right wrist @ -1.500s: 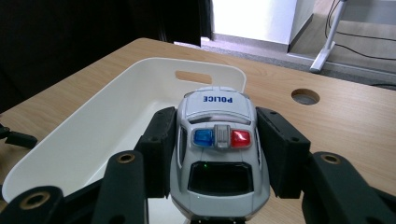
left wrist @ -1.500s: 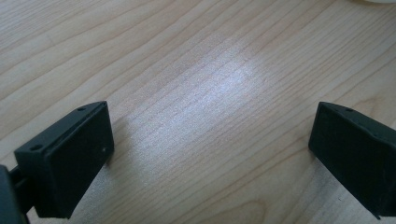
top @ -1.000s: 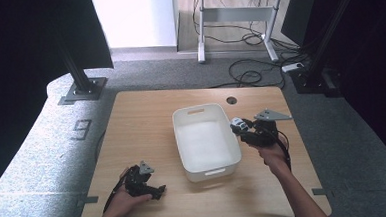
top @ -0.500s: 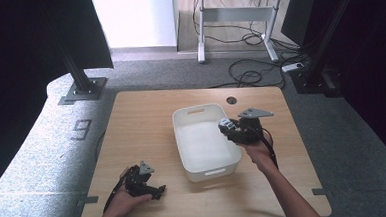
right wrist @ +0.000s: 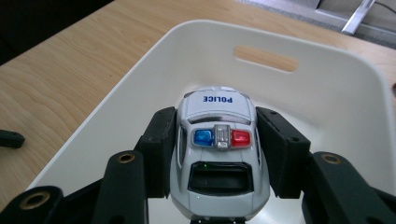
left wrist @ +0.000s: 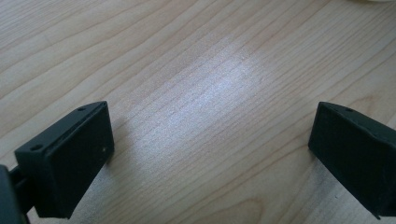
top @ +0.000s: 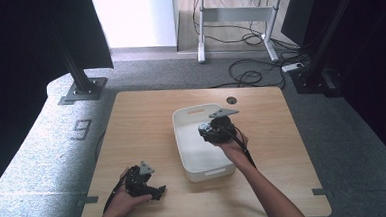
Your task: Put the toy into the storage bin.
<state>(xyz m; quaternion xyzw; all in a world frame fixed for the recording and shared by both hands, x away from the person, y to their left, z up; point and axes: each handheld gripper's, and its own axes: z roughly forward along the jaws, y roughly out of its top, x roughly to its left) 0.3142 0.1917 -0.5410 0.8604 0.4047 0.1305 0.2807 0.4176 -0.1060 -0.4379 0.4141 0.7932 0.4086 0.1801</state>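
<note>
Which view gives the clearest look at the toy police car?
The right gripper view: the toy police car sits close up between the right tool's jaws, roof lights and POLICE lettering readable, above the white bin. In the high view it is hidden under that tool.

Two hand-held grippers, one clamped, one resting wide apart.

The right gripper (top: 206, 132), arm stretched forward, hangs over the white bin (top: 187, 113) with jaws pressed on a toy police car (right wrist: 218, 144). The left gripper (top: 158, 191) lies near-left of that bin, jaws spread.
</note>
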